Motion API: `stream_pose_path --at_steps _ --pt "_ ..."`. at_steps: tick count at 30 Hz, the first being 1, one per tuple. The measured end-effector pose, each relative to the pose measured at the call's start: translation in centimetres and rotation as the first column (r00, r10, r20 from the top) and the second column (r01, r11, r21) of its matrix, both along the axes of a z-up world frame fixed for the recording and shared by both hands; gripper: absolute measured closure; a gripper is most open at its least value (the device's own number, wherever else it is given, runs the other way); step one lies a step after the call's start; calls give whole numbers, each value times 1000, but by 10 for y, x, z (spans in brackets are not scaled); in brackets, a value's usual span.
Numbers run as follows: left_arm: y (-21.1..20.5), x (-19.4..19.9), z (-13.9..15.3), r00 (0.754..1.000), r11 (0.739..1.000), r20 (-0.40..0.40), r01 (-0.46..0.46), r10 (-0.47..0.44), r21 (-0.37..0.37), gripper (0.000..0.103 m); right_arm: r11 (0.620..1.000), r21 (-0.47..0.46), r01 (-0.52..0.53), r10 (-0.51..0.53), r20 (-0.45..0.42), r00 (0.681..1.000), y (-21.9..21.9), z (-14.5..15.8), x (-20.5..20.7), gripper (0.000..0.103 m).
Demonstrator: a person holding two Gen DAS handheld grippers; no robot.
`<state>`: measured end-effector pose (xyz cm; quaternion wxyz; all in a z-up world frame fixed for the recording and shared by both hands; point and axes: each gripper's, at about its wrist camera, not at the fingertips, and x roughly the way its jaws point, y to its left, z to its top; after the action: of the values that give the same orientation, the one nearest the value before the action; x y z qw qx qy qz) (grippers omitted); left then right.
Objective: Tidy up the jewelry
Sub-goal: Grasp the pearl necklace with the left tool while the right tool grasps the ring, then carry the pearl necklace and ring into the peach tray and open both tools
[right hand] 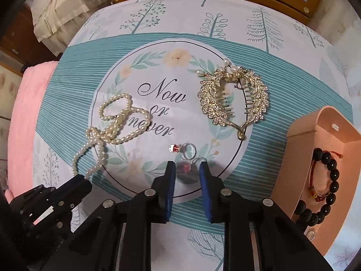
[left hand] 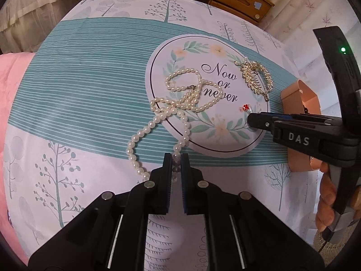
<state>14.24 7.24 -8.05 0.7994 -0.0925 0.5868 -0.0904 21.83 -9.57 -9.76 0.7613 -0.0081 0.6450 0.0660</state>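
**A:** Nearest the lens, the left gripper (left hand: 177,158) has its jaws pressed together on the big-bead pearl necklace (left hand: 144,133), pinching a bead or two where the strand lies on the bedspread (left hand: 67,94) just off the near edge of the round mat (left hand: 225,151).

**B:** And the rest of the strand?

**A:** It loops back up over the mat's left edge and tangles with a finer pearl strand (left hand: 191,85). Pearls are light and limp; I'd judge the whole string will hang and swing once lifted, and the tangle may drag the finer strand along. The beads are smooth and round, so a grip across the string between beads should hold better than on a bead's crown.

**B:** The right gripper (right hand: 186,167)?

**A:** Pointing steeply down at the mat's near edge, its jaws narrowed either side of a small ring with a red stone (right hand: 186,169). Whether the pads actually press on it I cannot tell. A second ring (right hand: 187,151), also red-stoned, lies just beyond. Both look tiny, hard and slippery; the band seems the place to take.

**B:** Where do they go?

**A:** Probably the peach box (right hand: 300,140) at the mat's right, which already holds a dark bead bracelet (right hand: 327,187). The gold leaf hair comb (right hand: 234,99) waits on the mat's far right.
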Motion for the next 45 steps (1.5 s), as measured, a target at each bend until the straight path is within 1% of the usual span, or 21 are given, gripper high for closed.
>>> stream_pose_path --at_steps 3,4,10,12,16,21,26,30,33,36,40,45 --pt "0 1 0 1000 1000 -3 1 -1 -9 98 1000 -16 -4 4 5 1000 2 -3 3 88" --pt "1 1 -1 1000 1000 -4 1 -1 -12 98 1000 -22 -6 6 9 1000 2 -3 3 91" --pt "4 0 4 1000 1000 1 -2 2 -27 98 1000 -17 -7 7 20 1000 1 -1 1 96" --pt "3 -1 10 1000 1000 11 2 -2 -28 98 1000 -2 3 -3 26 1000 -3 5 -3 96" --pt "-1 -5 29 999 1000 43 15 -14 -26 98 999 37 16 -18 53 998 -14 22 -12 96" --pt "-16 -10 60 995 998 89 49 -47 -24 98 995 92 28 -39 111 993 -33 54 -33 96" --pt "-48 -15 97 984 994 147 104 -100 -18 98 989 140 54 -79 180 981 -64 87 -64 96" --pt "-79 -16 127 970 988 196 152 -144 -25 98 984 160 80 -115 224 968 -101 110 -89 96" --pt "-111 -18 149 955 980 238 194 -179 -38 98 980 167 112 -150 238 959 -132 117 -106 96" --pt "-146 -17 162 936 968 270 245 -224 -47 98 972 177 152 -191 234 953 -163 114 -118 96" --pt "-187 -11 160 924 957 276 288 -265 -44 98 958 199 207 -246 202 948 -201 100 -131 96" --pt "-230 3 132 924 944 224 327 -310 -44 98 943 230 239 -278 154 948 -231 77 -143 96"
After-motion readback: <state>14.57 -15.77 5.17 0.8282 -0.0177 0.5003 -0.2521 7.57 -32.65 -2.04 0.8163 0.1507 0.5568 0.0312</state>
